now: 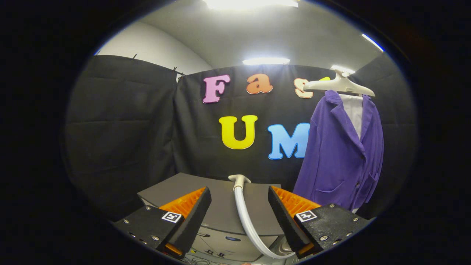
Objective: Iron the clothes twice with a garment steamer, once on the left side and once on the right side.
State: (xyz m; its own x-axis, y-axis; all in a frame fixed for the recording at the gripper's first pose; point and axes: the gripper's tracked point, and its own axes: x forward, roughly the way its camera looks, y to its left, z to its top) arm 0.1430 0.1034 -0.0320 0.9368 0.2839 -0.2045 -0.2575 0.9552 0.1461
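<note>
A purple jacket (pixel 342 154) hangs on a pale hanger (pixel 338 85) against the booth wall, beyond and to the right of the fingers. The steamer's hose (pixel 244 213) curves over a grey cabinet (pixel 220 206) between the fingers. The gripper (pixel 239 200) is wide open, holding nothing.

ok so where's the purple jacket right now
In the gripper view the purple jacket hangs on a pale hanger against the booth's wall, beyond the open gripper and off to the right of its fingers.
</note>
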